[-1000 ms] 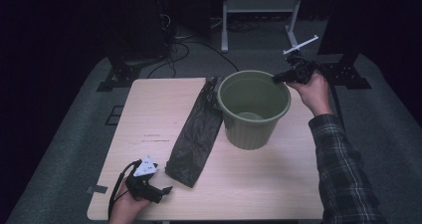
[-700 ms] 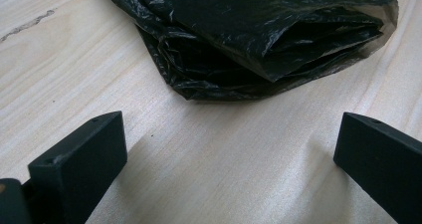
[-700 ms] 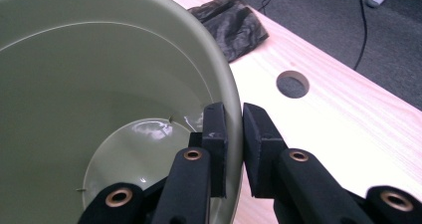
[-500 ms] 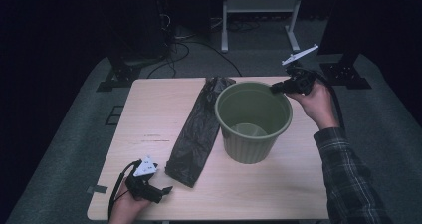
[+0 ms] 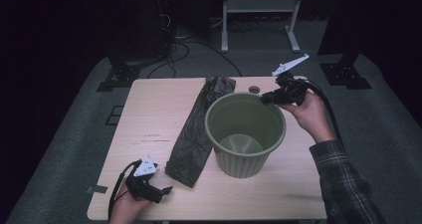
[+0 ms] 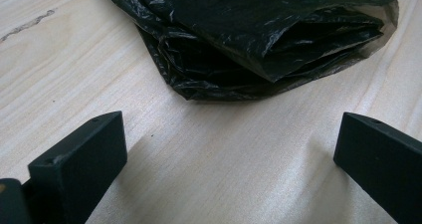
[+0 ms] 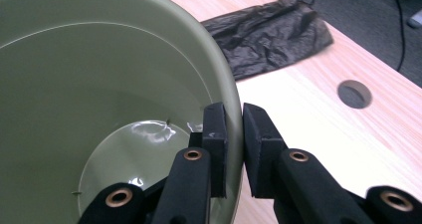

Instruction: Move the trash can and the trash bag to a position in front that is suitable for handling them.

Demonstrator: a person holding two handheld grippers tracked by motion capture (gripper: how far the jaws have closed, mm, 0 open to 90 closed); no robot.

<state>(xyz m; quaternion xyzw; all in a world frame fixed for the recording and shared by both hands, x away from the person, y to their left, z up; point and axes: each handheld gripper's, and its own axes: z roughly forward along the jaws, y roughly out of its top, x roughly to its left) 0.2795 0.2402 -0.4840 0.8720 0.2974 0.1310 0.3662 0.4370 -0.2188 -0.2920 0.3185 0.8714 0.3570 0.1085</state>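
Note:
A green plastic bin (image 5: pixel 245 134) stands on the wooden table (image 5: pixel 149 114), tilted toward the near side. My right gripper (image 5: pixel 266 98) is shut on the bin's far right rim (image 7: pixel 230 92), one jaw inside the wall and one outside. A folded black trash bag (image 5: pixel 199 127) lies in a long strip left of the bin; its near end (image 6: pixel 259 40) shows just ahead of my left gripper. My left gripper (image 5: pixel 166 189) rests low at the table's near left corner, open, with bare wood between its jaws.
A round cable hole (image 5: pixel 254 89) sits in the table near the far edge, behind the bin (image 7: pixel 354 93). Stands and cables (image 5: pixel 199 45) cover the dark floor beyond the table. The table's left half is bare wood.
My right gripper has dragged the bin toward the near side and tipped it, staying shut on the rim. The left gripper has not moved.

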